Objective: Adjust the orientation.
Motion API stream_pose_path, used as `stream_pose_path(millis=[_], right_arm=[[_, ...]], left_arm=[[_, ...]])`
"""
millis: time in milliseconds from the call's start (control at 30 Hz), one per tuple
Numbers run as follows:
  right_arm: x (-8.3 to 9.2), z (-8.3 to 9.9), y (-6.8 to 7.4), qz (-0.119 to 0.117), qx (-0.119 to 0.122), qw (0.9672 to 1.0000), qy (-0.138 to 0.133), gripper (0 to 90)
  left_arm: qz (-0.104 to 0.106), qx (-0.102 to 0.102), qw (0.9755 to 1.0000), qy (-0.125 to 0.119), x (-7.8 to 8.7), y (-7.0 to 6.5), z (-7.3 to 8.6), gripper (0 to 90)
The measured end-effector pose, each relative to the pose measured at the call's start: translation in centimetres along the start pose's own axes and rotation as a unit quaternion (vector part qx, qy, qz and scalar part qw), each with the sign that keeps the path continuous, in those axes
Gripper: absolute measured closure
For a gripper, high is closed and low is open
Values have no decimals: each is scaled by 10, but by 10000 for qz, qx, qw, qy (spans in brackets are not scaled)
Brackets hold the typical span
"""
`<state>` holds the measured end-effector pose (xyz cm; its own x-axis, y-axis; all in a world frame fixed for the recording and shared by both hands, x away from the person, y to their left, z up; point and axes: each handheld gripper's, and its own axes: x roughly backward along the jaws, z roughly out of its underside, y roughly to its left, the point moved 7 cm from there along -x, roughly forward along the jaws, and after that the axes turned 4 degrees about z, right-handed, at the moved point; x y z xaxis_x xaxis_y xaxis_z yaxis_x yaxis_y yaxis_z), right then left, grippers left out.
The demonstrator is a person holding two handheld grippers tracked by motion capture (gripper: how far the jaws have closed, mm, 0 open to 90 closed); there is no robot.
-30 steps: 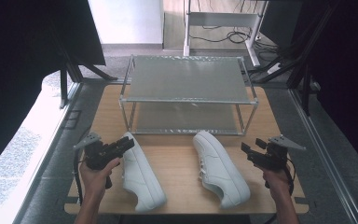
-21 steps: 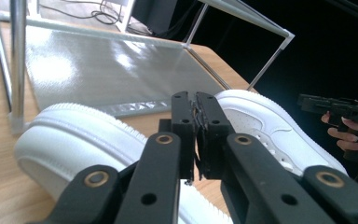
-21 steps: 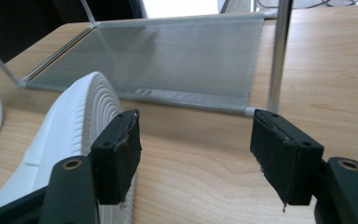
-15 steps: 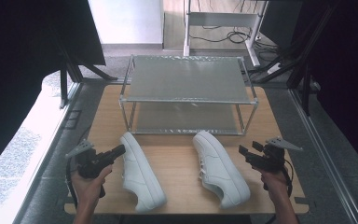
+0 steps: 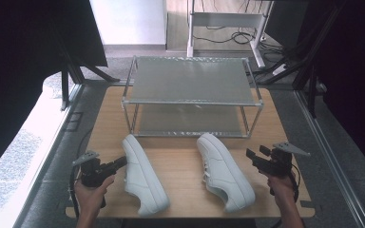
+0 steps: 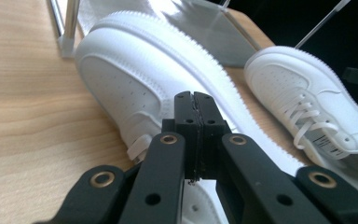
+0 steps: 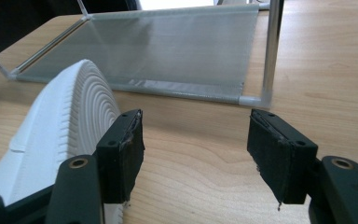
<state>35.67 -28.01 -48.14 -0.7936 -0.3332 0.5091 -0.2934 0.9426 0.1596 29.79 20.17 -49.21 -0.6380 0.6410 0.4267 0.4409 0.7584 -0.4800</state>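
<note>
Two white sneakers sit on the wooden table (image 5: 180, 166) in front of a two-tier metal rack (image 5: 192, 95), and there's a pair of tongs on each side of them.

Starting at the left: the left gripper (image 5: 120, 163) is down around 8 o'clock on the table in the high view, pointing toward 2 o'clock at the left sneaker (image 5: 142, 173). Its jaws are pressed flat together with nothing between them; you can see it clearly in the left gripper view, where the two black pads meet along one seam (image 6: 196, 135). The tip sits right up against the side of that shoe, just beside its midsection, though I can't tell if it's actually touching. So it's clamped on air, not on the shoe.

The left sneaker lies with its toe toward 12 o'clock, near the rack's front left leg, and its heel toward 5 o'clock at the table's near edge. The right sneaker (image 5: 224, 171) lies about parallel to it, well apart.

Over at 4 o'clock, the right gripper (image 5: 250, 156) points toward 9 o'clock at the right sneaker. Its jaws stand wide apart and have just been easing inward a bit, with only bare table between them. In the right gripper view its own left jaw sits just beside the ribbed sole of that shoe (image 7: 79, 116); it holds nothing.
</note>
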Motion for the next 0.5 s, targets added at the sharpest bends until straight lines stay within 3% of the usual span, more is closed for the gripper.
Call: stream_pose_path(millis=[167, 367, 500], right_arm=[[3, 1, -7, 43, -109, 9999, 2, 366], [-1, 5, -7, 72, -92, 9999, 113, 364], [-1, 6, -7, 67, -99, 9998, 134, 364]], left_arm=[[-226, 96, 9997, 67, 2, 8, 8, 900], [-281, 131, 9991, 293, -1, 10, 22, 900], [-327, 110, 9989, 316, -1, 10, 26, 900]])
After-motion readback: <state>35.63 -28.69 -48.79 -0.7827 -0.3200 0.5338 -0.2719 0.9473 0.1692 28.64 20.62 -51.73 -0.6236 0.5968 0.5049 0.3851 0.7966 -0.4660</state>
